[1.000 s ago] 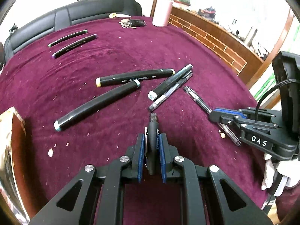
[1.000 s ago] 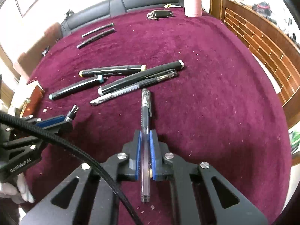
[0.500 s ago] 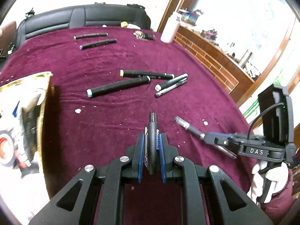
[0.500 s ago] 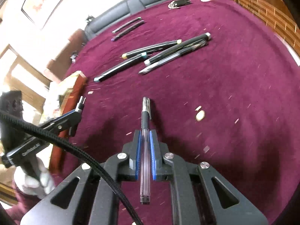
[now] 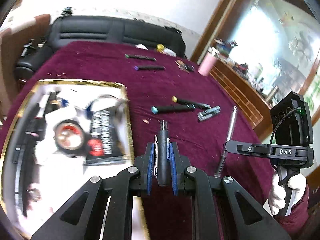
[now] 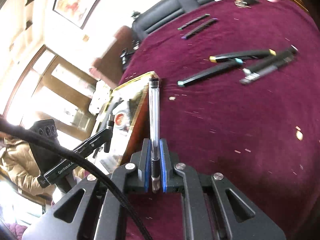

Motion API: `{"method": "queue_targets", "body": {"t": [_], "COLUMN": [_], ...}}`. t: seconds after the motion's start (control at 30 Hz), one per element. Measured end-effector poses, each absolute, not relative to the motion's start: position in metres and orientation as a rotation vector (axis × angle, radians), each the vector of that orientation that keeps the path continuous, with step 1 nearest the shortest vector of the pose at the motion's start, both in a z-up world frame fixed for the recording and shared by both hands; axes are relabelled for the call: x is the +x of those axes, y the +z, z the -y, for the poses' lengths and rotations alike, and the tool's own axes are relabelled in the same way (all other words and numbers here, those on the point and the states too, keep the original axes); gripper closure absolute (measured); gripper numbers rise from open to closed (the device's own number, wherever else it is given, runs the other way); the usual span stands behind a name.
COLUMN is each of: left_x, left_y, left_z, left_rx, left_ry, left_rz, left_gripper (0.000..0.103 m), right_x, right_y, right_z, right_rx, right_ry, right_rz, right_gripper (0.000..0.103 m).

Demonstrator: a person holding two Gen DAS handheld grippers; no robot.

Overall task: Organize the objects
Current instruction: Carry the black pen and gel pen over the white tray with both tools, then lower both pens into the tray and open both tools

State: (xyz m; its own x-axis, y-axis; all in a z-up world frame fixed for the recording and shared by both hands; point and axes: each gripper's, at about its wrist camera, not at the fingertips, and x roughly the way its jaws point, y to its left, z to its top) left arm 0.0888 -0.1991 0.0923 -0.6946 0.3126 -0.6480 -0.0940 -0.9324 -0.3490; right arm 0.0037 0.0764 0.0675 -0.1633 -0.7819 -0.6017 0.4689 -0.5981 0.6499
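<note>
My left gripper (image 5: 162, 148) is shut on a short black pen (image 5: 163, 154) and holds it above the maroon table, beside the gold-rimmed box (image 5: 128, 108). My right gripper (image 6: 155, 146) is shut on a clear pen (image 6: 154, 112) whose tip points at the box corner (image 6: 140, 100). It also shows in the left wrist view (image 5: 227, 150), with the clear pen (image 5: 230, 128) standing up. The left gripper shows in the right wrist view (image 6: 106, 134), over the box.
Several black markers (image 5: 174, 108) and pens (image 5: 208, 112) lie mid-table, also in the right wrist view (image 6: 210, 71). Two thin markers (image 5: 149, 67), keys (image 5: 185, 67) and a pink bottle (image 5: 206, 66) sit far back. The box holds tape and packets (image 5: 68, 136).
Both grippers have swung left and lifted, from over the pen pile to the box at the table's left side, each keeping its pen.
</note>
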Motion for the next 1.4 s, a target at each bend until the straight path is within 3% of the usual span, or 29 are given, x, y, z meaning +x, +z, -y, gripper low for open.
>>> {"method": "queue_targets", "body": {"t": [0.33,0.67,1.2,1.3,1.37,1.4], "left_x": [0.119,0.129,0.128,0.127,0.128,0.129], "left_y": [0.089,0.057,0.033,0.032,0.033,0.035], "left_z": [0.272,0.327,0.359,0.362,0.363,0.363], "left_rx": [-1.068,-1.136,-1.164,-1.164,-1.149,-1.145], "left_ry": [2.813,2.871,2.87,2.87,2.868,2.873], "left_rz": [0.52,0.65,0.737,0.758,0.776,0.776], "left_gripper": [0.091,0.091,0.091,0.083,0.061,0.059], "right_x": [0.019,0.018,0.023,0.022,0.022,0.022], "right_y": [0.084,0.046,0.018,0.02,0.023,0.024], "right_z": [0.022,0.118,0.16,0.16,0.158,0.157], "right_rx": [1.205,1.305,1.373,1.36,1.349,1.341], "right_ry": [-1.728,-1.629,-1.617,-1.629,-1.647,-1.664], "right_rz": [0.261,0.111,0.022,0.032,0.031,0.029], "right_gripper": [0.096,0.095,0.093,0.087,0.08,0.075]}}
